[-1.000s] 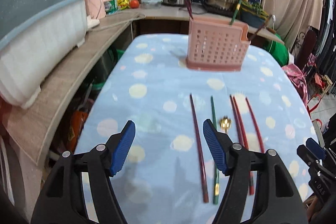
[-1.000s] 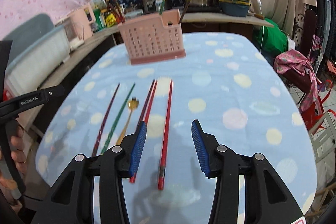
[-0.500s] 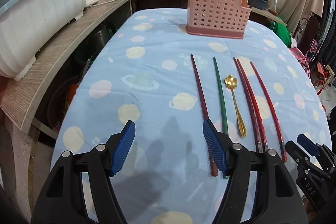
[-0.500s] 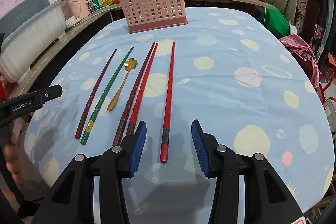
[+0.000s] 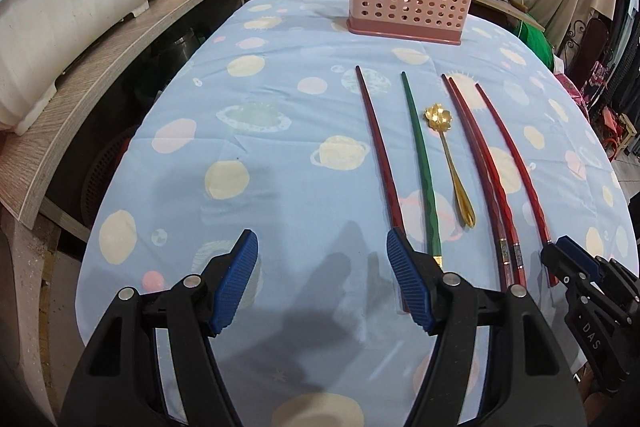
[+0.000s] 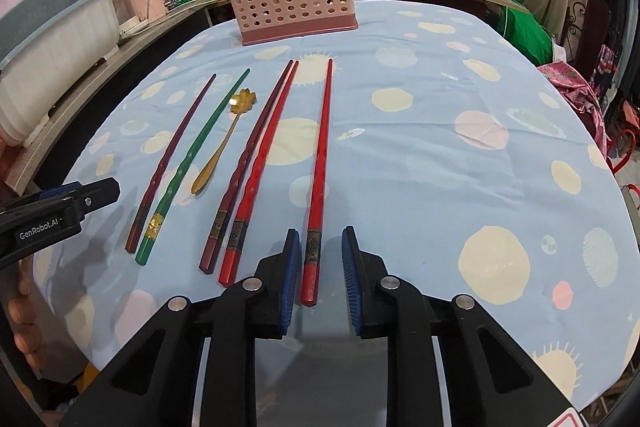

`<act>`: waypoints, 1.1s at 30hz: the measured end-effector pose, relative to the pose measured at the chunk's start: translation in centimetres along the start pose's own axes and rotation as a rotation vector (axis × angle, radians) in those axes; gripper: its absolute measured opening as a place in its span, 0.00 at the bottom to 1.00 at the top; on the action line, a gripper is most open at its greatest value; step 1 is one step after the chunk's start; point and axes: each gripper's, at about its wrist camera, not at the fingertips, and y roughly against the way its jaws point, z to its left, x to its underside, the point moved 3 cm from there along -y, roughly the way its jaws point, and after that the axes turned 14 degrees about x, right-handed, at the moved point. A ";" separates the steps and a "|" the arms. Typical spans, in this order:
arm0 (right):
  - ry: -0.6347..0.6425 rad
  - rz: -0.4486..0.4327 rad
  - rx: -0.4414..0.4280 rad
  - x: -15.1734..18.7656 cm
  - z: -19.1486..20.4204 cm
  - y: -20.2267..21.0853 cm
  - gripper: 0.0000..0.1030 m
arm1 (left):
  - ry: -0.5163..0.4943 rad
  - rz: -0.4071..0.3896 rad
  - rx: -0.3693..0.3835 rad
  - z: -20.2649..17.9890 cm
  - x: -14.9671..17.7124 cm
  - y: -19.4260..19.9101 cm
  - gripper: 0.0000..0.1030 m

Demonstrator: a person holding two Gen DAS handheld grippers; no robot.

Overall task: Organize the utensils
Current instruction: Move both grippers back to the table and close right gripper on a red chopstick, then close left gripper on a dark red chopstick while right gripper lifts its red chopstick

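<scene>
**Chopsticks and spoon lie in a row before the pink holder**

The right gripper [image 6: 320, 267] sits low over the near edge of the table [image 6: 440, 155], its blue pads [image 6: 290, 279] at a narrow gap with the thick end of the rightmost red chopstick [image 6: 320, 155] between them; the pads stand just beside the stick, apart from it on both sides. The left gripper [image 5: 320, 279] hovers over the blue planet-print cloth with its jaws wide and nothing between them; its right pad [image 5: 408, 283] covers the near end of the dark red chopstick [image 5: 378, 151].

From left to right the row holds the dark red chopstick, a green chopstick [image 5: 420, 163], a gold spoon [image 5: 450, 155] with a flower-shaped bowl, a touching pair of chopsticks [image 5: 478, 163], one dark and one red, and the single red chopstick. All point toward the pink perforated holder [image 5: 408, 3], which stands upright at the far end of the table, well apart from the row.
</scene>
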 end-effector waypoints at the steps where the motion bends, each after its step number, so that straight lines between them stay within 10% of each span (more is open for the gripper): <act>1: 0.003 -0.003 0.006 0.1 0.0 0.0 0.16 | 0.002 0.006 0.005 0.0 0.1 -0.2 0.62; 27: 0.009 -0.013 0.008 0.3 -0.2 0.0 0.09 | -0.050 0.057 0.023 -2.1 2.0 -2.0 0.62; 33: 0.008 -0.013 0.008 0.3 -0.2 0.0 0.09 | -0.064 0.046 0.024 -2.1 1.9 -1.8 0.39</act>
